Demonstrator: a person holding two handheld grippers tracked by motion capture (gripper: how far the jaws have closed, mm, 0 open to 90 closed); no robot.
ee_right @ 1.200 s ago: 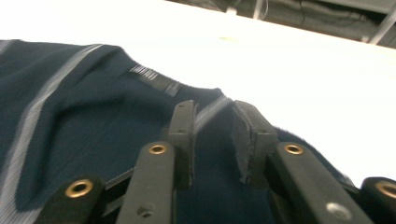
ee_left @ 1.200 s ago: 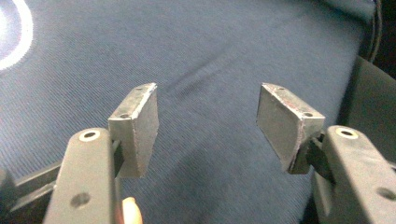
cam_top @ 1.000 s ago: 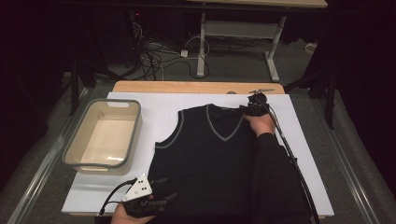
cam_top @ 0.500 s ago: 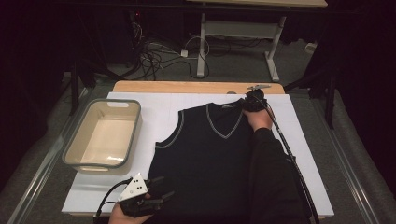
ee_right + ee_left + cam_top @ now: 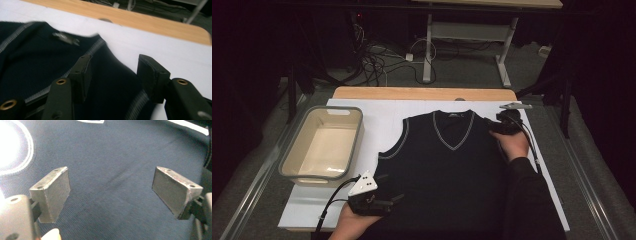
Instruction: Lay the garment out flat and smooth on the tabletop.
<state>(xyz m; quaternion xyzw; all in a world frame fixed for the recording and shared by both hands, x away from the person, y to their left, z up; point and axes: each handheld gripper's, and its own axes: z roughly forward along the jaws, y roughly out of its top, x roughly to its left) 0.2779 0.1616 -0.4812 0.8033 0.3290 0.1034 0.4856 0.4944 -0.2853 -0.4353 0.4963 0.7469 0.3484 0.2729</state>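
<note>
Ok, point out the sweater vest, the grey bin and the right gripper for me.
sweater vest (image 5: pixel 447 175): high view, middle of its front.
grey bin (image 5: pixel 352 144): high view, right wall.
right gripper (image 5: pixel 112 77): right gripper view, between its open jaws.

vest (image 5: pixel 447 170) hem: under forearms | collar label (image 5: pixel 65 38): blurred

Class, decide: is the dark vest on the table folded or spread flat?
Spread flat: the vest lies open on the white sheet, V-neck and both armholes showing.
</note>
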